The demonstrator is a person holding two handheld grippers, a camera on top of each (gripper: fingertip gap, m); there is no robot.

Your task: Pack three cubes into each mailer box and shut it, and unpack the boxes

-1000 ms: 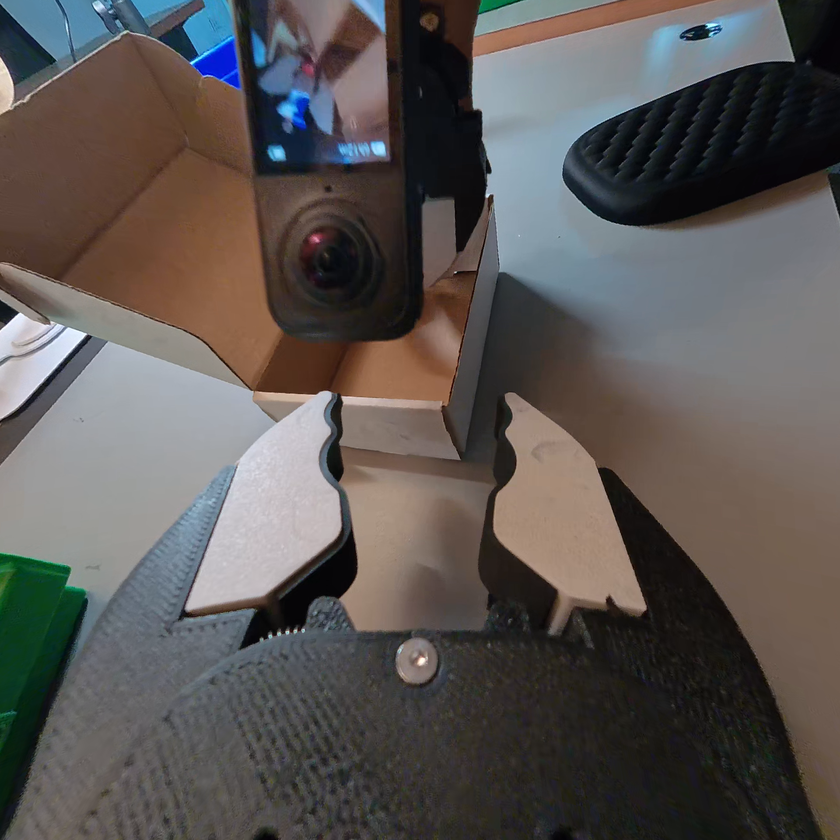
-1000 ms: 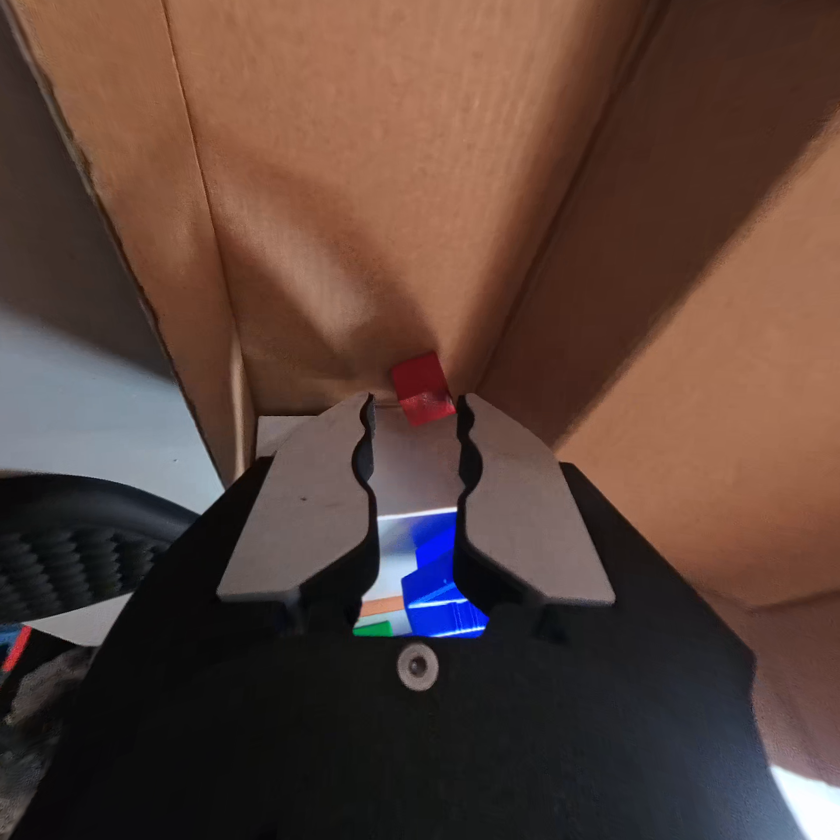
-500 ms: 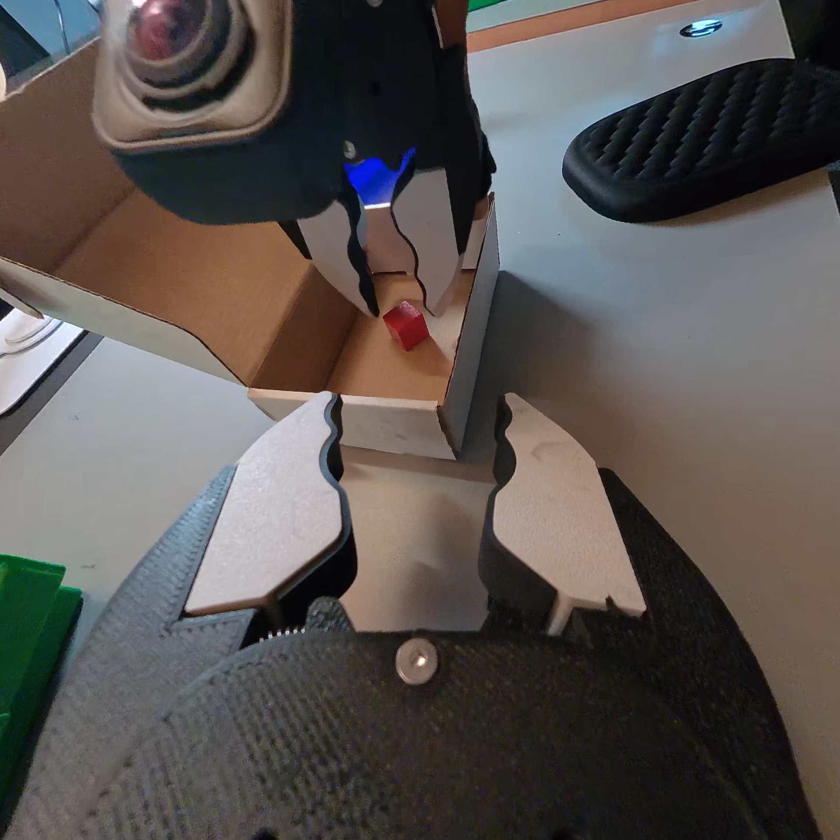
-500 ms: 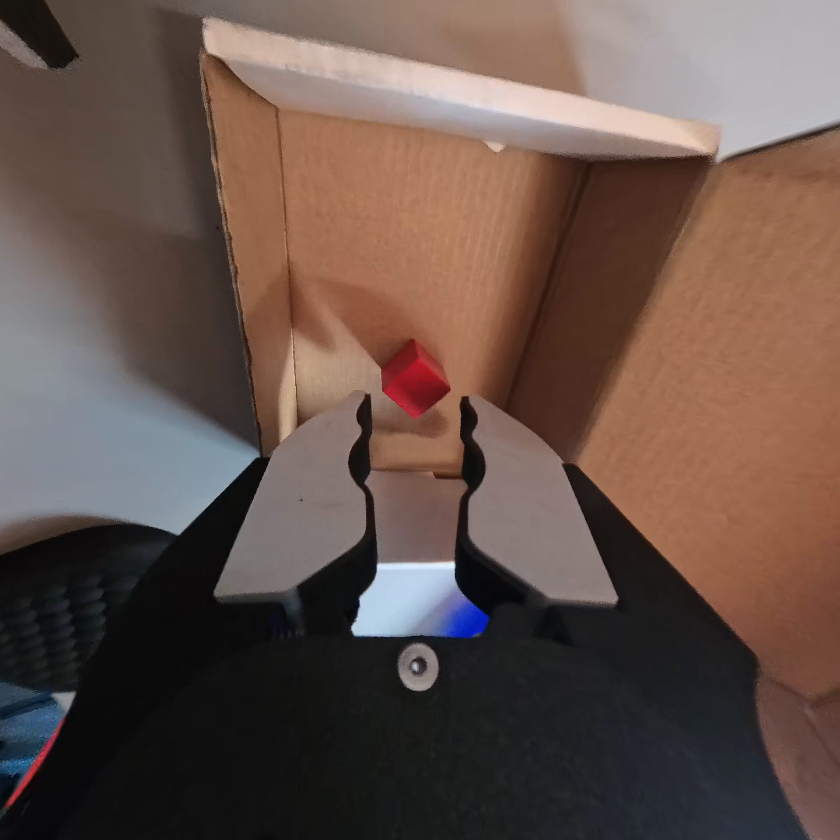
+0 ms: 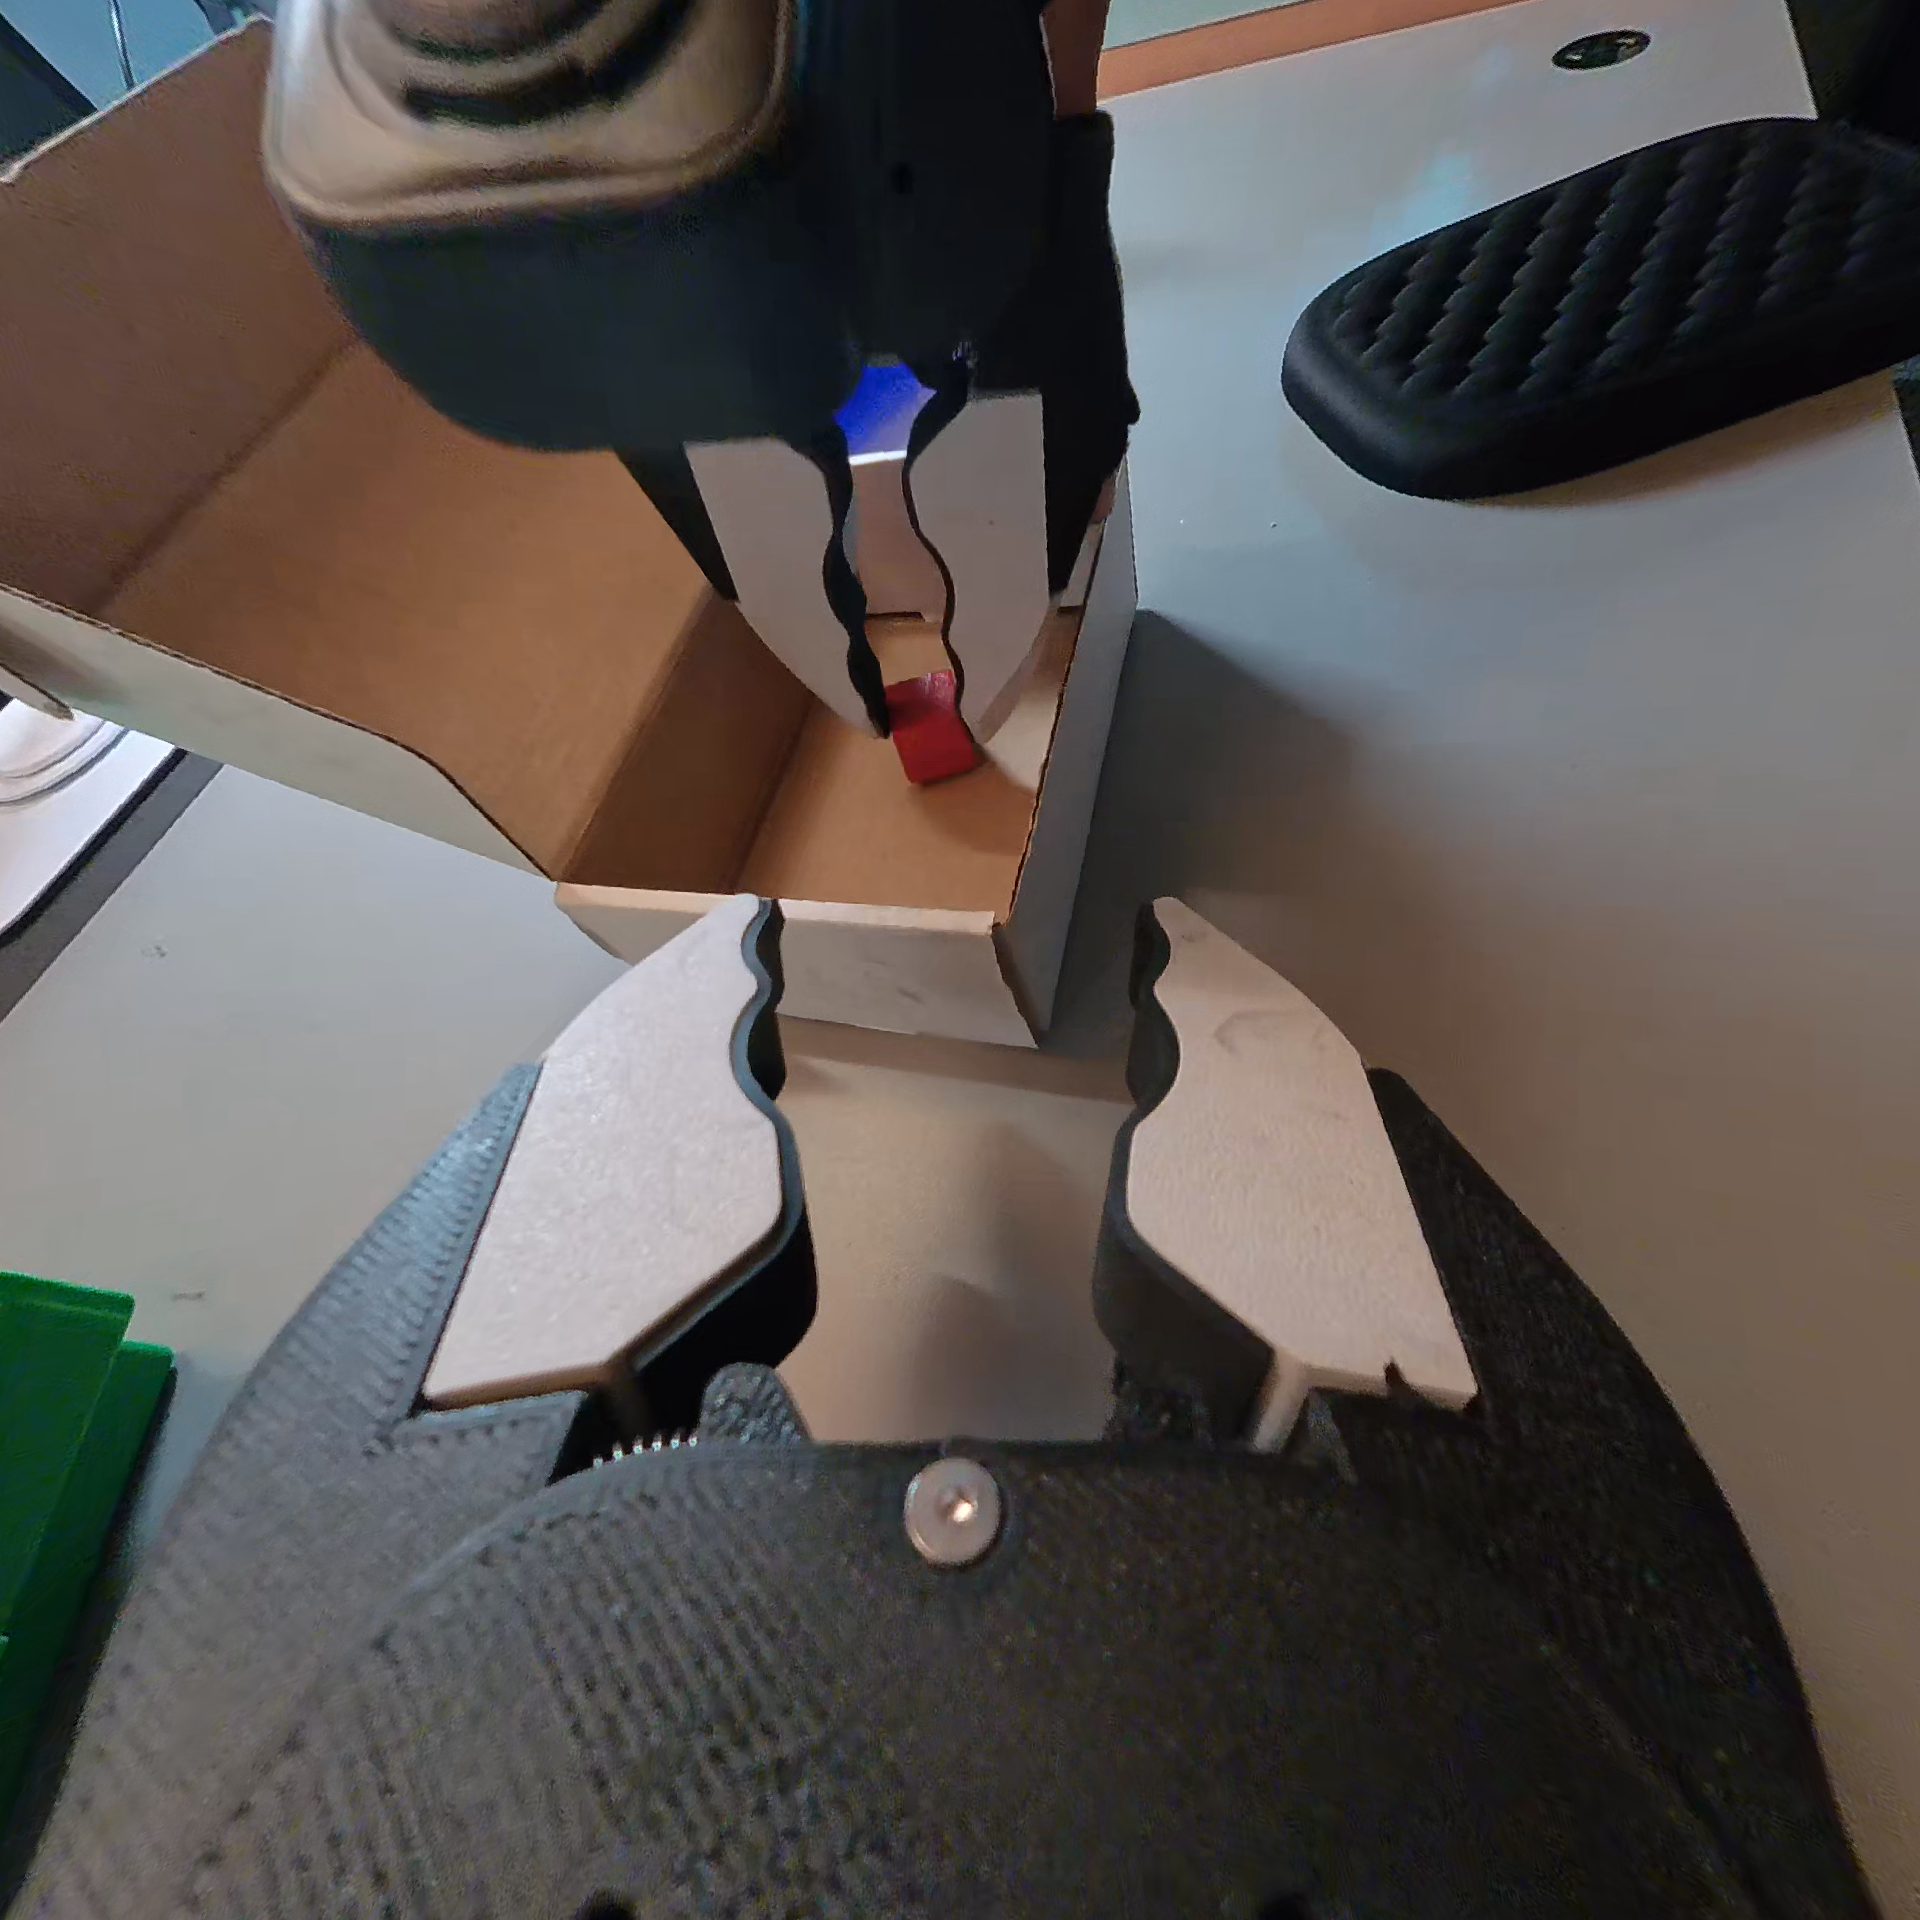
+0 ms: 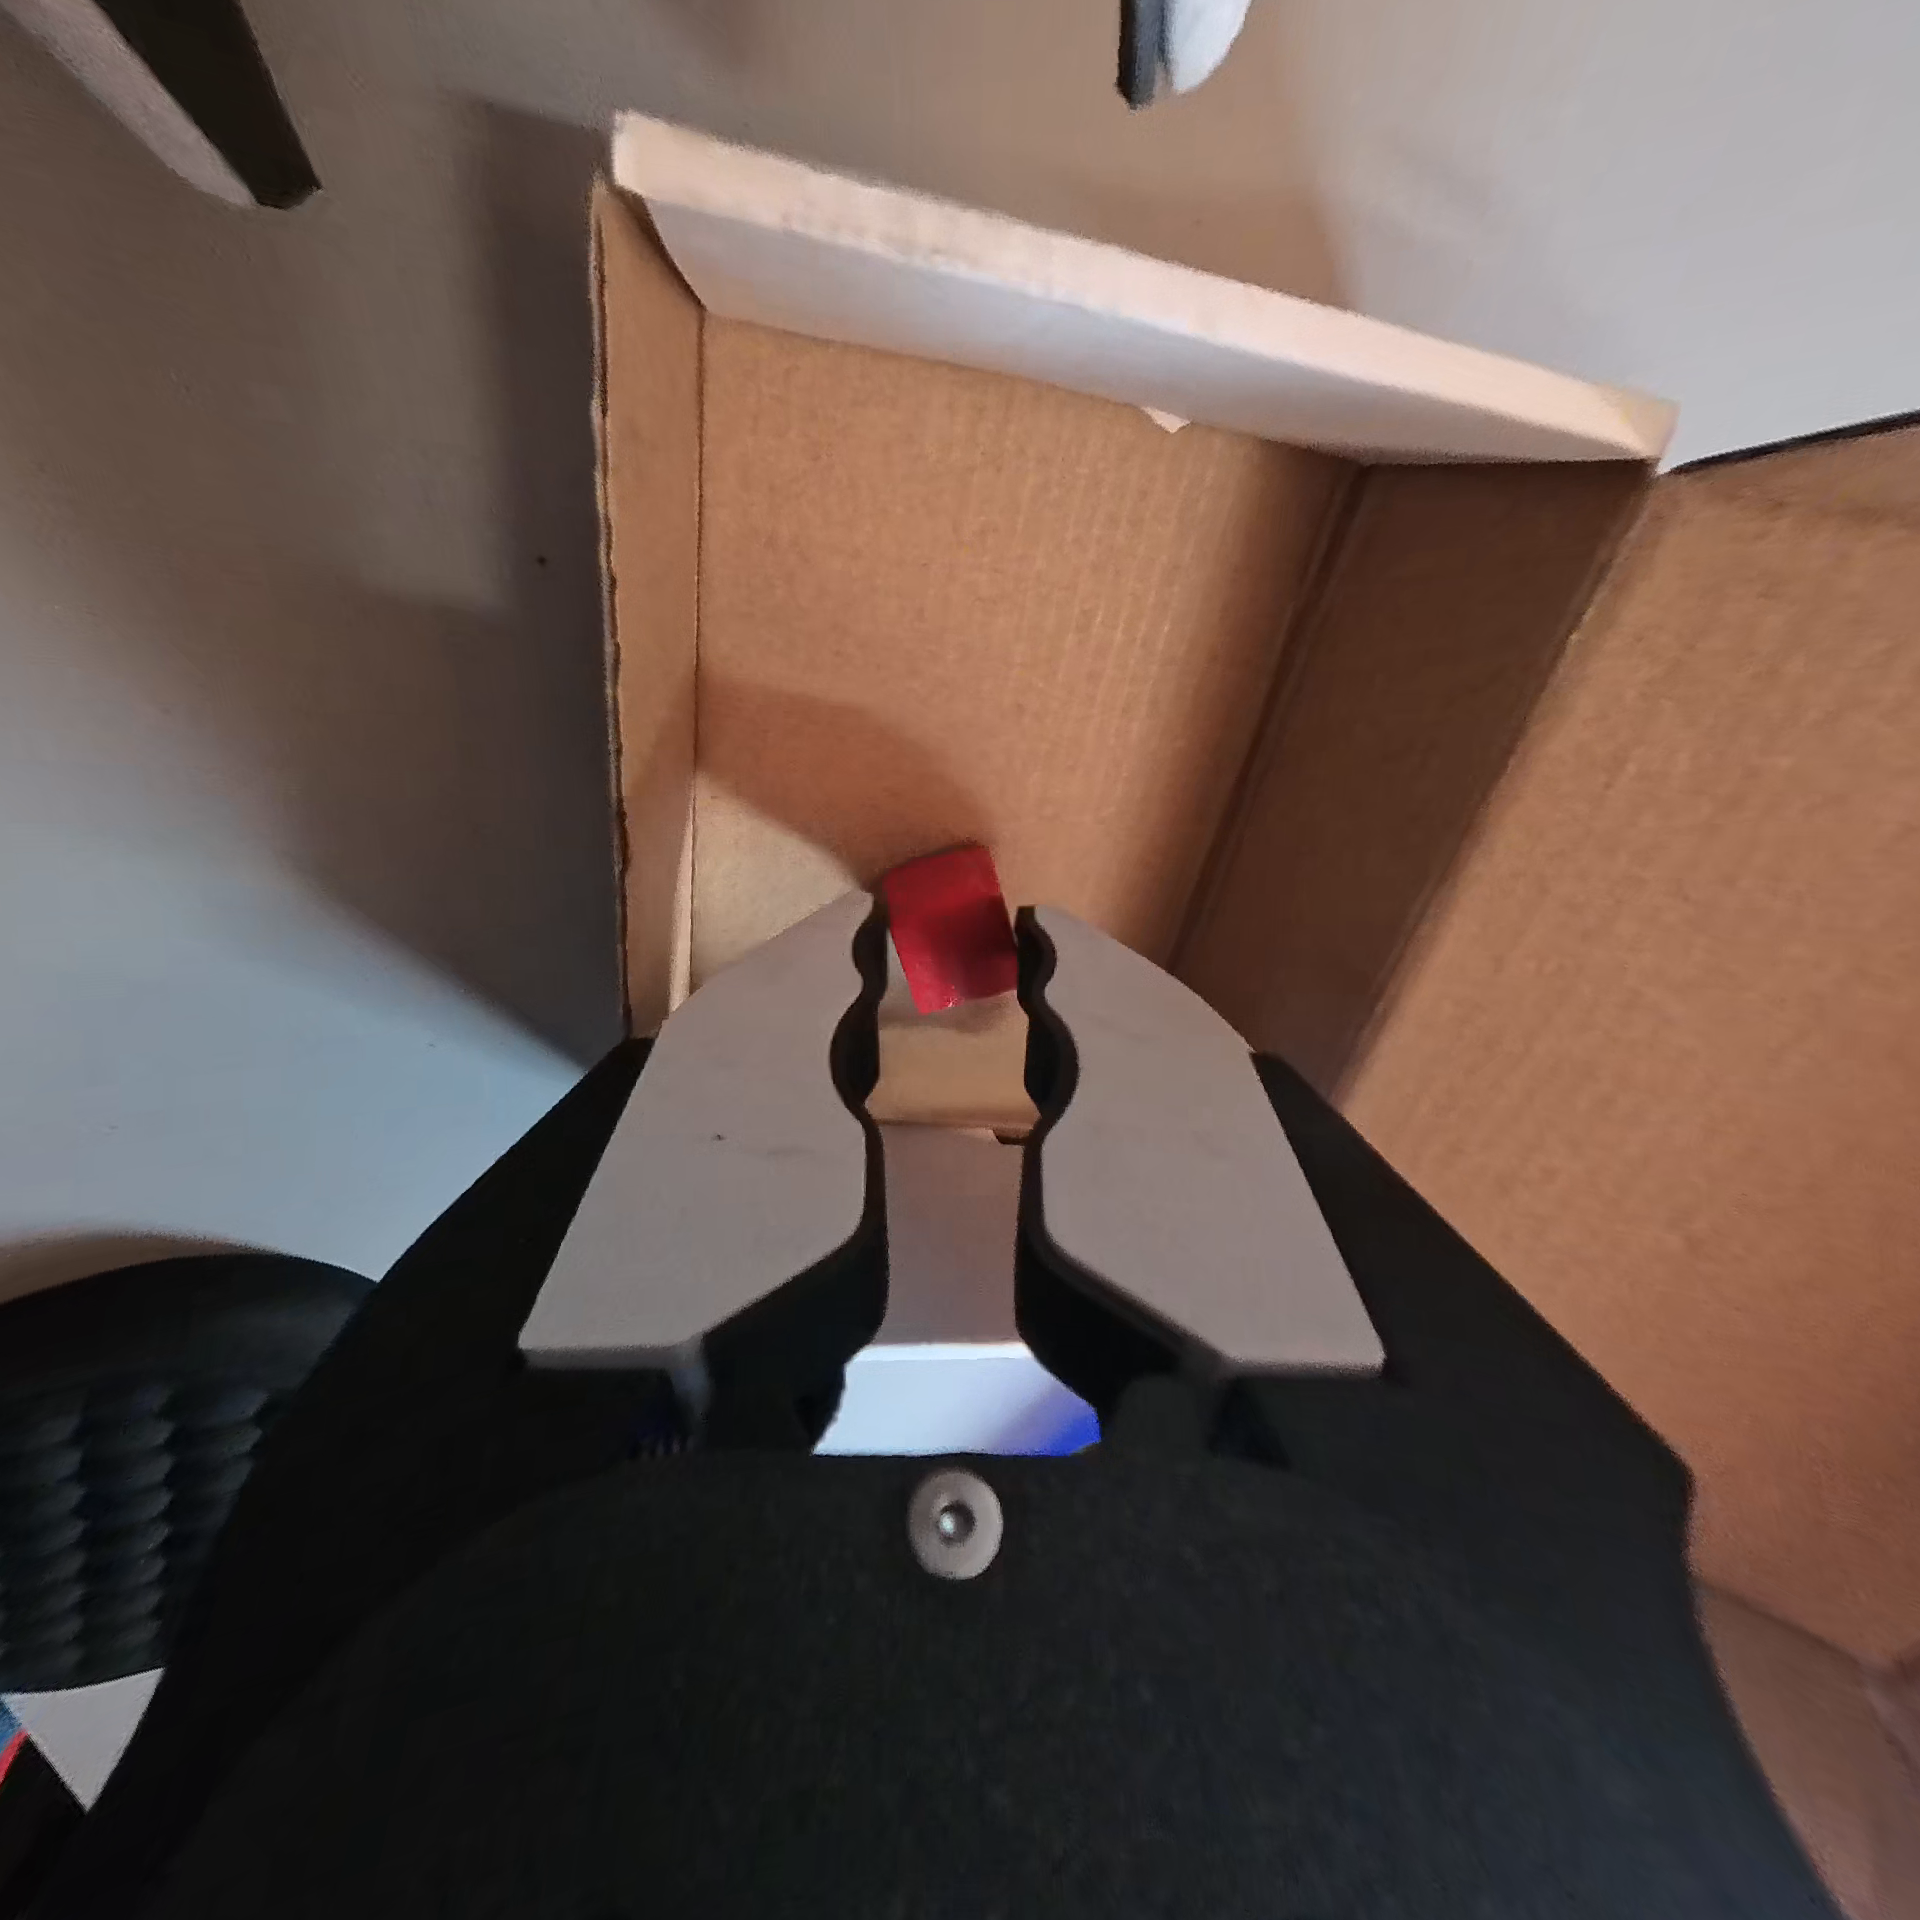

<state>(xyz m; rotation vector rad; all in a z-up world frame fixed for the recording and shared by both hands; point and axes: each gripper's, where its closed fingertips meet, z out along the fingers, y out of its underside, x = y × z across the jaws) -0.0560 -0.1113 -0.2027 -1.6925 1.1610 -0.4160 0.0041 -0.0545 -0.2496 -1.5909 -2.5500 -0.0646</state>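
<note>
An open cardboard mailer box [image 5: 1075, 821] stands on the grey table, its lid flap folded back to the left. A small red cube [image 5: 935, 743] rests on the box floor near the right wall. My right gripper [image 5: 920, 722] reaches down into the box. In the right wrist view its fingertips [image 6: 948, 920] sit closed against both sides of the red cube [image 6: 951, 935]. The box wall [image 6: 644, 623] is just left of them. My left gripper [image 5: 956, 925] is open and empty, low over the table at the box's near corner.
A black padded rest [image 5: 1610, 312] lies on the table to the right of the box; it also shows in the right wrist view [image 6: 125, 1455]. A green block [image 5: 52, 1455] is at the left edge. The left gripper's fingers [image 6: 208, 125] show at the top of the right wrist view. One gripper's finger ends stand about 10 centimetres off the other's. My left gripper is the nearer one to the green block [image 5: 52, 1455]: about 20 centimetres, against 25 centimetres.
My right gripper has come down from above the box onto the red cube and its jaws have narrowed around it. The left gripper has stayed put and open.
</note>
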